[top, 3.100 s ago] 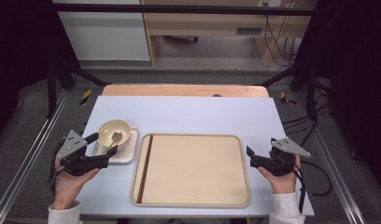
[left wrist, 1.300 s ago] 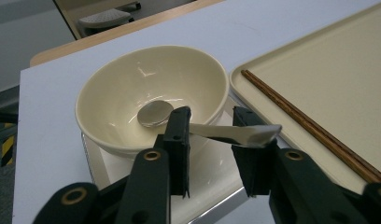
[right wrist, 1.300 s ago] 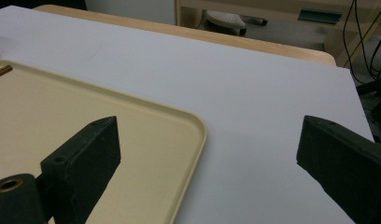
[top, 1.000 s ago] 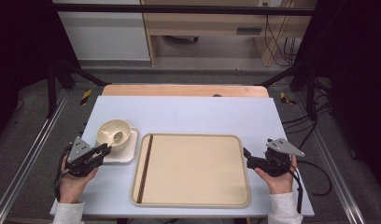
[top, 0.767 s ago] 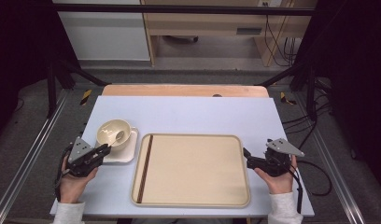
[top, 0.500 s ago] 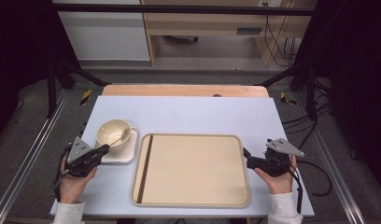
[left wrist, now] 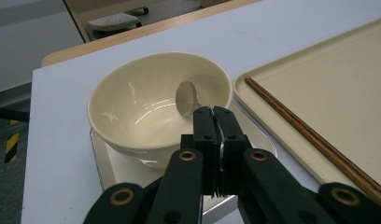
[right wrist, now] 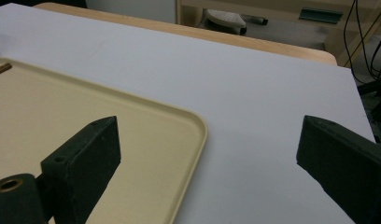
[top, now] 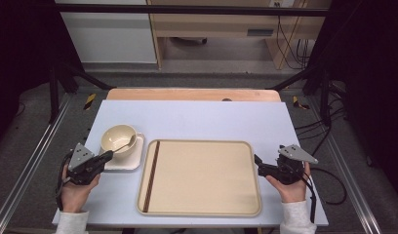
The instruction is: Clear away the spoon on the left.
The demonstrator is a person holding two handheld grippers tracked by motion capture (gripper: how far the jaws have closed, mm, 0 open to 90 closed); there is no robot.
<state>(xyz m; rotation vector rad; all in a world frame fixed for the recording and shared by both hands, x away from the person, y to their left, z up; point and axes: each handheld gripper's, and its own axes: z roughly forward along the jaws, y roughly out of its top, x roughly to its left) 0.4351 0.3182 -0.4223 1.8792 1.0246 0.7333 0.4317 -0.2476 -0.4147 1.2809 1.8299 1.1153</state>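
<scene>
- Left tongs [left wrist: 213, 114] pinching spoon [left wrist: 187, 99] handle at bowl [left wrist: 132, 107] rim, on small plate [top: 131, 158].
- Right tongs [right wrist: 205, 163] spread wide beside tray [right wrist: 188, 121] edge, touching nothing.

R tool [right wrist: 207, 154] jaws wide apart, beige tray [right wrist: 132, 140] corner btwn them, pale blue table [right wrist: 254, 79]

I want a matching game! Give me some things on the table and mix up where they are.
Things:
1. metal spoon
2. dark wooden chopsticks
3. cream round bowl
4. right gripper

Places:
a. on the white square plate
b. by the tray's right edge, open
c. along the left side of the beige tray
d. bowl end in the bowl, handle in the shut left gripper

Pairs: 1-d, 2-c, 3-a, 4-b
</scene>
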